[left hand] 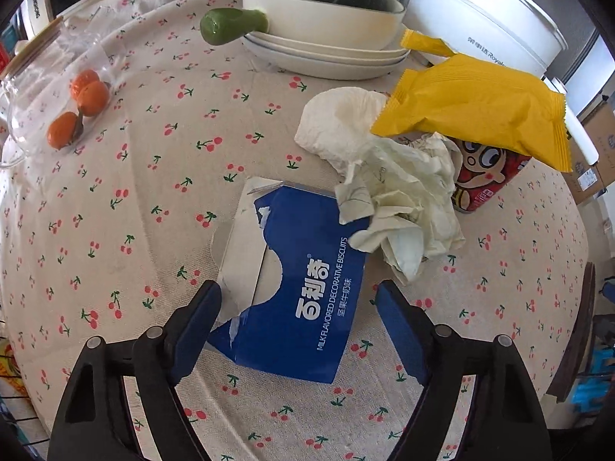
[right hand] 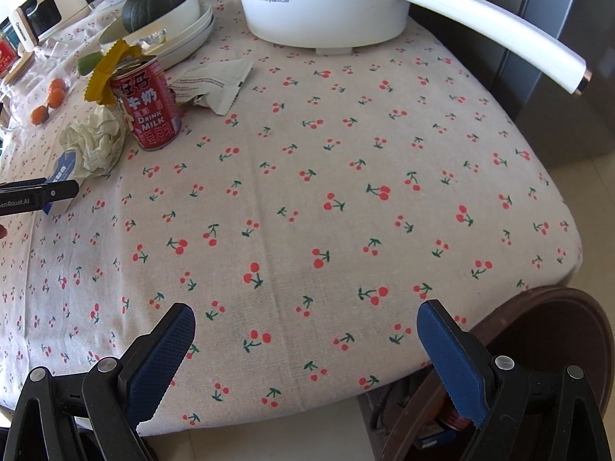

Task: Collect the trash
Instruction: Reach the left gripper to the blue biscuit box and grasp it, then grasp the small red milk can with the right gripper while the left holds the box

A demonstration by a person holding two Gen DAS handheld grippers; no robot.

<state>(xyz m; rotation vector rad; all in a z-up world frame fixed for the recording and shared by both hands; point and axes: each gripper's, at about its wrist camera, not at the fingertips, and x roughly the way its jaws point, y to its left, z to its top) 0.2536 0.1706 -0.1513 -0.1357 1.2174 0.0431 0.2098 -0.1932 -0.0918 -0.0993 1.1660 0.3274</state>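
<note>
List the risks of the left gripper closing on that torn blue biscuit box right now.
1. Crumpled paper overlaps the blue biscuit box's far corner; lifting may drag it off the table.
2. The left gripper straddles the flattened, torn box; its fingers may crush or slip off the cardboard.
3. The yellow wrapper rests on the red milk can beside the paper; tugging could topple them.
</note>
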